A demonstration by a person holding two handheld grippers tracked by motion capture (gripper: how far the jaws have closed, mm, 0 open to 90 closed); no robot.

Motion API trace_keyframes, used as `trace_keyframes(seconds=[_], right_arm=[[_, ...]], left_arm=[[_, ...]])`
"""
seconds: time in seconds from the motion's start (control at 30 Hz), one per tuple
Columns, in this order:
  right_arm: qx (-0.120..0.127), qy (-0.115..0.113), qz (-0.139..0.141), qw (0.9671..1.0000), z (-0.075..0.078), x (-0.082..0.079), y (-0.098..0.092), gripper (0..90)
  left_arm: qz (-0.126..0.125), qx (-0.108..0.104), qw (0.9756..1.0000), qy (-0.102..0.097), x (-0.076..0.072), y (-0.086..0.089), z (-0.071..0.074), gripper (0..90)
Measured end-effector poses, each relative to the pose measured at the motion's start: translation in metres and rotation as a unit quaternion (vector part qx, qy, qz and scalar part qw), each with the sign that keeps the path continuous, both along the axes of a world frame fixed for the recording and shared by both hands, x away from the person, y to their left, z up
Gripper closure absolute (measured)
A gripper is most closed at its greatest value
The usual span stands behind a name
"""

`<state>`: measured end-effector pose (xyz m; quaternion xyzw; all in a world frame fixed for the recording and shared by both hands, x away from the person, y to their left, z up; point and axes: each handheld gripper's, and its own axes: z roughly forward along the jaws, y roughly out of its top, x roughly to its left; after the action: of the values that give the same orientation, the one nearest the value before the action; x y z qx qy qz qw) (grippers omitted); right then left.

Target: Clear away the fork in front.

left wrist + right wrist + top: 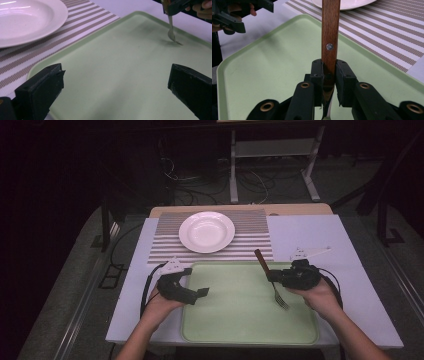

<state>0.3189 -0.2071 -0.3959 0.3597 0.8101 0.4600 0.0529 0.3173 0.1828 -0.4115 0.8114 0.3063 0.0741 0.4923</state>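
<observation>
Clamped in the right gripper [329, 75], the fork [272, 280] hangs tines-down over the green tray [235, 320], wooden-handled with a steel head; the left gripper [115, 85] gapes empty.

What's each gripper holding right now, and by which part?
The right gripper clamps a fork by its wooden handle, tines down. The left gripper holds nothing.

One wooden-handled fork [272, 279] over one green tray [235, 320], with one white plate [206, 231] on one striped placemat [255, 242] beyond the tray.
</observation>
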Motion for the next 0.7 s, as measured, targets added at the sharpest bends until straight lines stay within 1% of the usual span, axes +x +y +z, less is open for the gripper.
trace_keyframes(seconds=[0.03, 0.07, 0.1, 0.13, 0.17, 0.27, 0.33, 0.37, 0.4, 0.43, 0.47, 0.53, 0.57, 0.6, 0.63, 0.67, 0.7], right_arm=[[0.001, 0.000, -0.001, 1.0000, 0.000, 0.000, 0.000, 76.5], [0.001, 0.000, -0.001, 1.0000, 0.000, 0.000, 0.000, 76.5], [0.000, -0.001, -0.003, 1.0000, 0.001, 0.000, -0.001, 76.5], [0.000, -0.001, -0.003, 1.0000, 0.001, 0.000, -0.001, 76.5], [0.003, 0.000, -0.003, 1.0000, 0.001, 0.001, -0.002, 76.5], [0.009, -0.001, -0.005, 0.9999, 0.003, 0.001, -0.005, 76.5], [0.010, -0.002, -0.008, 0.9999, 0.003, 0.001, -0.007, 76.5], [0.012, -0.002, -0.009, 0.9999, 0.003, 0.002, -0.007, 76.5], [0.012, -0.002, -0.009, 0.9999, 0.003, 0.002, -0.007, 76.5], [0.016, -0.004, -0.011, 0.9998, 0.004, 0.002, -0.008, 76.6], [0.016, -0.004, -0.011, 0.9998, 0.004, 0.002, -0.008, 76.6], [0.019, -0.005, -0.011, 0.9997, 0.005, 0.001, -0.008, 76.5], [0.023, -0.008, -0.010, 0.9997, 0.006, 0.001, -0.008, 76.5], [0.023, -0.008, -0.010, 0.9997, 0.006, 0.001, -0.008, 76.5], [0.025, -0.011, -0.010, 0.9996, 0.007, 0.001, -0.007, 76.5], [0.027, -0.012, -0.010, 0.9995, 0.008, 0.000, -0.006, 76.5], [0.028, -0.013, -0.008, 0.9995, 0.008, 0.000, -0.005, 76.5]], left_arm=[[0.000, -0.008, 1.0000, 0.000, 0.004, -0.003, 0.003, 0.0], [0.000, -0.008, 1.0000, 0.000, 0.004, -0.003, 0.003, 0.0], [-0.001, -0.012, 0.9999, 0.000, 0.009, -0.007, 0.008, 0.0], [-0.001, -0.012, 0.9999, 0.000, 0.009, -0.007, 0.008, 0.0], [-0.003, -0.014, 0.9999, -0.002, 0.011, -0.009, 0.011, 0.0], [-0.008, -0.021, 0.9996, -0.014, 0.018, -0.018, 0.023, 0.0], [-0.008, -0.026, 0.9994, -0.022, 0.023, -0.024, 0.029, 0.0], [-0.010, -0.032, 0.9991, -0.027, 0.027, -0.030, 0.035, 0.0], [-0.010, -0.032, 0.9991, -0.027, 0.027, -0.030, 0.035, 0.0], [-0.011, -0.039, 0.9987, -0.031, 0.030, -0.037, 0.040, 0.0], [-0.011, -0.039, 0.9987, -0.031, 0.030, -0.037, 0.040, 0.0], [-0.013, -0.045, 0.9984, -0.033, 0.033, -0.044, 0.044, 0.0], [-0.016, -0.046, 0.9982, -0.033, 0.035, -0.053, 0.048, 0.0], [-0.016, -0.046, 0.9982, -0.033, 0.035, -0.053, 0.048, 0.0], [-0.023, -0.048, 0.9980, -0.034, 0.036, -0.062, 0.051, 0.0], [-0.023, -0.048, 0.9980, -0.034, 0.036, -0.062, 0.051, 0.0], [-0.029, -0.050, 0.9978, -0.034, 0.036, -0.070, 0.053, 0.0]])
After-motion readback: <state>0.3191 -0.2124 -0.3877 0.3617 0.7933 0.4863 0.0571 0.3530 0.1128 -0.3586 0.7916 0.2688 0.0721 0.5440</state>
